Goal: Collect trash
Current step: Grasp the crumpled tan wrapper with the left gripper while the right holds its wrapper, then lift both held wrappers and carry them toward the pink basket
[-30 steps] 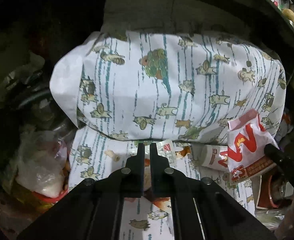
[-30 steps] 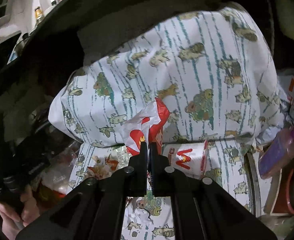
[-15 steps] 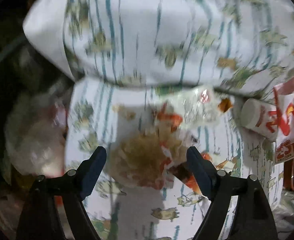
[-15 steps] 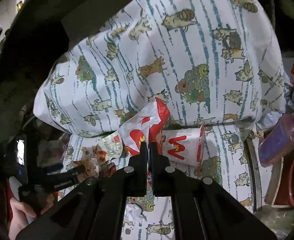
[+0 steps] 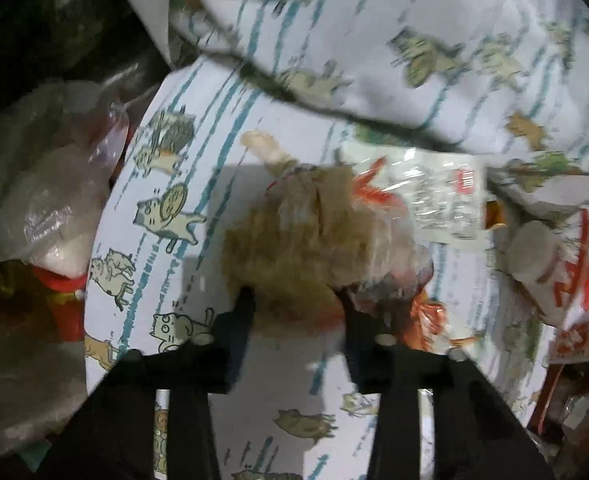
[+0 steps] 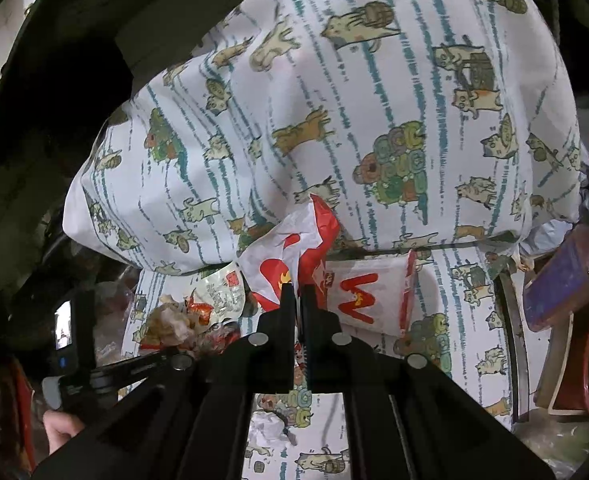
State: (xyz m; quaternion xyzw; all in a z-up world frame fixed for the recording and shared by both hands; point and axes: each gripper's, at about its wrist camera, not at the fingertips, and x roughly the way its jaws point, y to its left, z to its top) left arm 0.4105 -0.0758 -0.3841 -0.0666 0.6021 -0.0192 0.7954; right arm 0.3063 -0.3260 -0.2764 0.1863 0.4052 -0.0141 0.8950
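Note:
A crumpled clear wrapper with brownish food scraps [image 5: 306, 240] lies on the cat-print sheet [image 5: 166, 208]. My left gripper [image 5: 294, 300] has its jaws around the wrapper's near end, touching it on both sides. A flat clear printed wrapper [image 5: 442, 200] lies just beyond. My right gripper [image 6: 299, 292] is shut on a red-and-white paper bag [image 6: 290, 256] and holds it above the sheet. A white paper cup with a red W [image 6: 368, 296] lies on its side behind it. The left gripper and scraps [image 6: 174, 324] show in the right wrist view.
A big cat-print pillow [image 6: 334, 120] fills the back. A clear plastic bag [image 5: 42, 184] over a red container lies left of the sheet. A purple box [image 6: 562, 280] and red tray sit at the right. A crumpled white tissue [image 6: 270, 428] lies near me.
My left gripper opened wide, moved forward and down, then closed in around the food-scrap wrapper. My right gripper kept its hold on the red-and-white bag and moved slightly closer to the pillow.

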